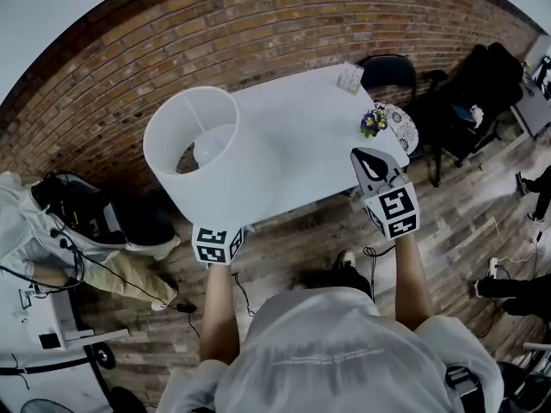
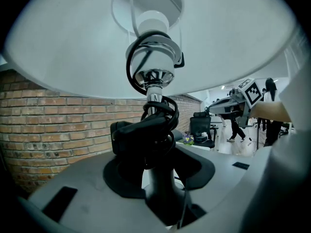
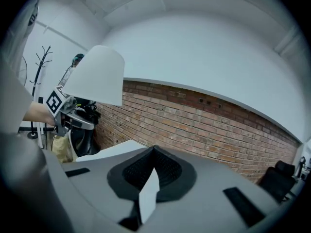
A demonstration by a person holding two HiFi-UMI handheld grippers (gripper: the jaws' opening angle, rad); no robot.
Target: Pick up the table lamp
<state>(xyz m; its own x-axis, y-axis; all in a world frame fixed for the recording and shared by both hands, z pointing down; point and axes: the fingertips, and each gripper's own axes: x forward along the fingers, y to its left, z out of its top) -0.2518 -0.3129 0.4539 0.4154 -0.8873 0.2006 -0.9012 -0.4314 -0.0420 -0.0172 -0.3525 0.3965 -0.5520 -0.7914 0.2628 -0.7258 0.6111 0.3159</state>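
Observation:
The table lamp's white drum shade (image 1: 207, 157) hangs over the near-left edge of the white table (image 1: 318, 136), held up in the air. In the left gripper view I look up into the shade (image 2: 73, 47); a black cord (image 2: 153, 125) is wound round the chrome neck, and the dark stem (image 2: 158, 188) stands between the jaws of my left gripper (image 2: 155, 178), which is shut on it. Only the marker cube (image 1: 215, 243) of that gripper shows from above. My right gripper (image 1: 374, 166) hovers at the table's near-right corner, shut and holding nothing. From there the shade (image 3: 97, 74) shows at the far left.
On the table's right end are a small pot of purple flowers (image 1: 373, 121), a patterned round mat (image 1: 400, 126) and a small card (image 1: 349, 77). A black chair (image 1: 387, 71) stands behind it. A brick wall (image 1: 129, 50) runs along the back. A seated person (image 1: 52, 231) is at the left.

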